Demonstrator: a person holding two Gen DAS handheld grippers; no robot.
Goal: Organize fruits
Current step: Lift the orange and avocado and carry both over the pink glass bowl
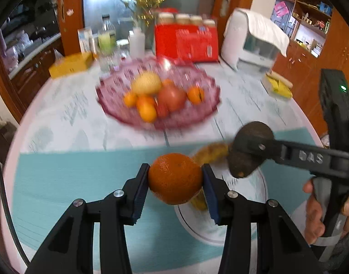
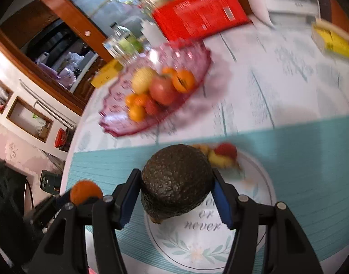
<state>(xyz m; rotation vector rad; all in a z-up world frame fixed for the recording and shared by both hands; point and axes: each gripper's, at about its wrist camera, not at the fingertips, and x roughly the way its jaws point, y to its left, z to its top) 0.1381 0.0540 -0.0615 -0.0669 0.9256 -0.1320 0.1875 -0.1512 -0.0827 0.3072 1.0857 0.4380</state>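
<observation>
My left gripper [image 1: 175,178] is shut on an orange tangerine [image 1: 175,178], held above the teal placemat [image 1: 60,178]. My right gripper [image 2: 176,182] is shut on a dark avocado [image 2: 176,180], lifted over the white plate [image 2: 197,248]; the same avocado [image 1: 249,150] and right gripper show at the right of the left wrist view, with a hand on the handle. The tangerine [image 2: 85,191] appears low left in the right wrist view. A banana [image 1: 211,153] and a red fruit [image 2: 225,149] lie on the plate. Farther back stands a pink glass bowl [image 1: 204,116] holding several fruits.
Behind the bowl stand a red carton [image 1: 185,43], bottles [image 1: 107,38], a yellow box [image 1: 70,65] and a white appliance [image 1: 249,43]. A yellow packet [image 1: 277,84] lies at the table's right edge. Wooden cabinets surround the round table.
</observation>
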